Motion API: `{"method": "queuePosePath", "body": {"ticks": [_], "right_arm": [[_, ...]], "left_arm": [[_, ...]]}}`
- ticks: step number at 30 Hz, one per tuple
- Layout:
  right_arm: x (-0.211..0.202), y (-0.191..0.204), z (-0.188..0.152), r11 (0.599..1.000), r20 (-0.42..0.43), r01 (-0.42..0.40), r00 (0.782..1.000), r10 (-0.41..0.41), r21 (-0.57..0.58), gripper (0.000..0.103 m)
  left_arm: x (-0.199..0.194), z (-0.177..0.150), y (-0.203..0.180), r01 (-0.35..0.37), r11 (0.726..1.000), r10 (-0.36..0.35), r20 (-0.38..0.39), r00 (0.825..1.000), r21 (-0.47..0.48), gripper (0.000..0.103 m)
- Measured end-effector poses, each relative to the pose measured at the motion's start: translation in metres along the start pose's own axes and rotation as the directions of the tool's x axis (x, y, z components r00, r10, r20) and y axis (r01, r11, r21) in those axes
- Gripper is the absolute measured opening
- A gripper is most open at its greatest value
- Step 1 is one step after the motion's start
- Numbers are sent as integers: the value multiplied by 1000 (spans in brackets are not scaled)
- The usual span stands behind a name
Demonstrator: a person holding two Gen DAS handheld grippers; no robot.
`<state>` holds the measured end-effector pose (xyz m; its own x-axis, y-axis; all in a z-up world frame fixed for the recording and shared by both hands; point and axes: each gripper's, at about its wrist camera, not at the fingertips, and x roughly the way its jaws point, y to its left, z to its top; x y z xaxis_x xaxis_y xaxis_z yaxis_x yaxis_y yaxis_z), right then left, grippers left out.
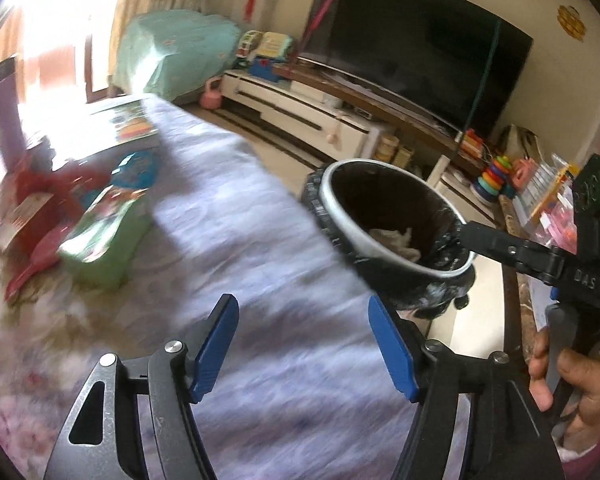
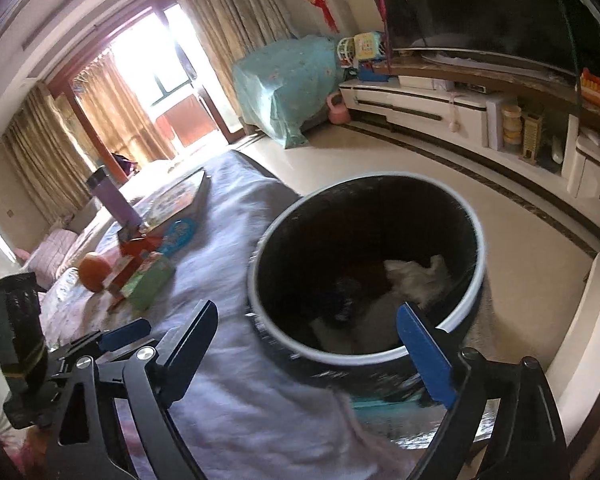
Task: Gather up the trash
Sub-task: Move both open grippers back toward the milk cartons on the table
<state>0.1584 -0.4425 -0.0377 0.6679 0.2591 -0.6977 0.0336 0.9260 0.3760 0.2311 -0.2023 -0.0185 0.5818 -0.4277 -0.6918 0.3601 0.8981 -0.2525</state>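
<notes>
A black-lined trash bin with a white rim [image 2: 470,296] stands on the floor beside the cloth-covered table [image 2: 236,232]; it also shows in the left wrist view [image 1: 336,204]. White crumpled paper [image 2: 416,272] lies inside it, also seen in the left wrist view [image 1: 396,240]. My right gripper [image 2: 308,332] is open and empty, over the bin's near rim. My left gripper [image 1: 302,332] is open and empty above the table edge. The right gripper's finger [image 1: 496,240] reaches over the bin in the left wrist view.
On the table lie a green box [image 1: 104,236], red packaging [image 1: 32,208], a blue packet [image 1: 136,168], an orange [image 2: 94,272], a purple bottle [image 2: 114,200] and a book [image 2: 176,200]. A TV [image 1: 416,40] on a white cabinet [image 1: 300,108] stands beyond, with toys [image 1: 496,176].
</notes>
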Motion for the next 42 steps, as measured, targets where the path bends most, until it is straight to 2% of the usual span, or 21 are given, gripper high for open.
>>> {"method": "queuePosePath", "body": {"ticks": [10, 18, 30, 42], "right_arm": [[19, 58, -23, 993, -37, -108, 994, 106, -47, 95], [40, 98, -39, 987, -85, -142, 987, 136, -79, 95], [68, 146, -47, 982, -121, -165, 981, 153, -96, 95], [105, 186, -39, 977, -157, -174, 976, 153, -124, 95]], "left_arm": [[-49, -34, 44, -80, 991, 85, 39, 996, -109, 68], [-78, -52, 76, -145, 973, 156, 46, 987, -182, 68], [-96, -53, 118, -209, 954, 223, 43, 974, -217, 68], [-86, -32, 167, -249, 943, 261, 29, 965, -221, 68]]}}
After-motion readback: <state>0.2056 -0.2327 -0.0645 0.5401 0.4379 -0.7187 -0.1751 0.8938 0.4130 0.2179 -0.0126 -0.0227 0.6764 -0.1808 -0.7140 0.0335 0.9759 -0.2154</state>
